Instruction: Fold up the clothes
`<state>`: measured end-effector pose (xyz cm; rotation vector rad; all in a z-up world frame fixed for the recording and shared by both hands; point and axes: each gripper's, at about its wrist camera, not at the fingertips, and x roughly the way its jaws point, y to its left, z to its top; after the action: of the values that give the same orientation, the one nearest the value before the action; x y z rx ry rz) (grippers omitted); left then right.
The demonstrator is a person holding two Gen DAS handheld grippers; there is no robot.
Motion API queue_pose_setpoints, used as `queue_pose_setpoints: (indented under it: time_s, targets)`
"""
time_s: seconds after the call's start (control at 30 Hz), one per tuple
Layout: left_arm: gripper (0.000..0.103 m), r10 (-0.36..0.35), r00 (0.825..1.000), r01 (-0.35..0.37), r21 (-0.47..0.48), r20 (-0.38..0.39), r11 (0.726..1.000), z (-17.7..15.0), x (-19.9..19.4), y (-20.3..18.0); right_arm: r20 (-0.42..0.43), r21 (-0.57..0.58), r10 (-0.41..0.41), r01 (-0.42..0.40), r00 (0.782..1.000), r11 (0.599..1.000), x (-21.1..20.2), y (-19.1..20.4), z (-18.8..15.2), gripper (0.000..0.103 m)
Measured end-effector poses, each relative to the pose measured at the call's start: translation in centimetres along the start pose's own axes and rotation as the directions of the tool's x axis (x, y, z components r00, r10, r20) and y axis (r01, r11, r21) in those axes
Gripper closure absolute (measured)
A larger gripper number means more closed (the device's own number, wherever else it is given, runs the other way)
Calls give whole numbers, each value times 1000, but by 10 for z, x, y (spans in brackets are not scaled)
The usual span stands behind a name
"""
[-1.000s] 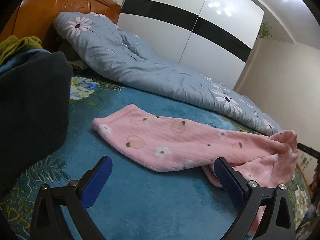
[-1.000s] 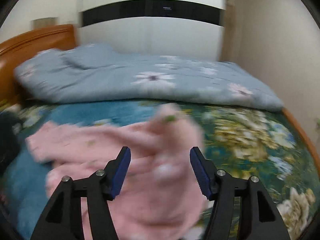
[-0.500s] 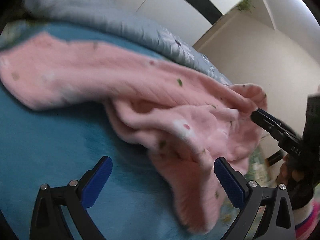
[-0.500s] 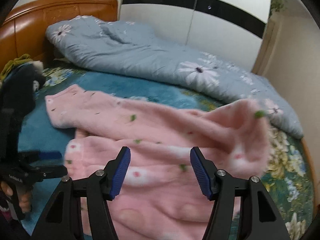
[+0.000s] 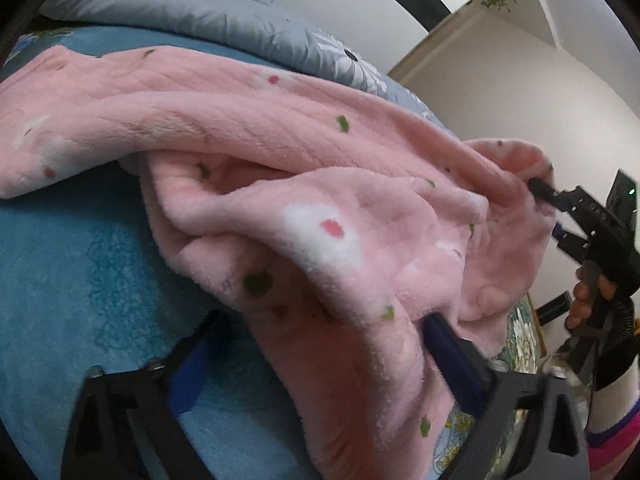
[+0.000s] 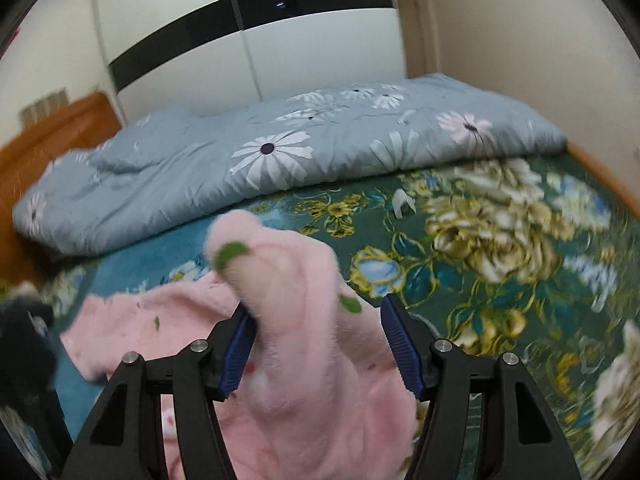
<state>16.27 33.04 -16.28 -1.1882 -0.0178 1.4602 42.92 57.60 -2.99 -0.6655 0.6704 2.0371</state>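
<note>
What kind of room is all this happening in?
Almost certainly a bedroom in a home. There is a bed with a wooden headboard, a grey-blue daisy-print quilt bunched along it, and a tall white wardrobe with sliding doors behind.

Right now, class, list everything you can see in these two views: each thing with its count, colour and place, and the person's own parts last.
Fleece garment: one, pink with green and red spots, bunched on the bed, lying between the fingers of both grippers.
Quilt: one, grey-blue with white daisies, along the far side of the bed.
Bedspread: one, teal with yellow and white flowers, covering the bed.
Headboard: one, orange-brown wood, far left.
Wardrobe: one, white with a black band, behind the bed.
Dark clothing: one heap, near left edge, blurred.
Left gripper: black, blue pads, jaws closing around a garment fold.
Right gripper: black, blue pads, garment bunched between its fingers.
Hand: one, on the right gripper's handle.
</note>
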Motion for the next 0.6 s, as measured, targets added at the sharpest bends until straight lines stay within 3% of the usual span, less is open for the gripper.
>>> queue_pose_setpoints:
  time_s: [0.1,0.13,0.17,0.2,0.23,0.3,0.37,0.47,0.53,0.6]
  targets:
    - [74,-19,1000,18,-58,-9,998,-1,-2,11,-36,47,9,-7,999,999,7,-10,-4,39]
    - [78,-28,1000,27,-78,-7,997,-1,-3,13,-46,60,16,-13,999,998,7,-11,-6,39]
    - [90,-37,999,37,-95,1,995,0,-5,16,-49,69,21,-18,999,997,5,-12,-8,40]
    - [93,-44,999,45,-109,13,993,1,-10,18,-52,78,26,-22,998,997,3,-12,-11,46]
    - [94,-50,998,53,-121,32,991,3,-17,21,-58,82,32,-27,998,996,1,-12,-13,56]
    - [95,-60,995,71,-146,84,987,9,-40,27,-78,71,45,-39,996,997,-1,-7,-16,66]
    - [96,-72,986,100,-189,152,977,17,-72,40,-93,49,78,-73,993,996,-6,2,-20,67]
    - [96,-57,965,125,-259,256,958,26,-127,69,-119,50,195,-191,973,980,-16,21,-28,67]
    - [96,-3,948,105,-301,319,948,27,-164,90,-135,42,273,-270,952,962,-20,38,-33,67]
    - [96,72,918,77,-352,390,933,25,-205,119,-137,29,342,-341,930,939,-26,54,-37,67]
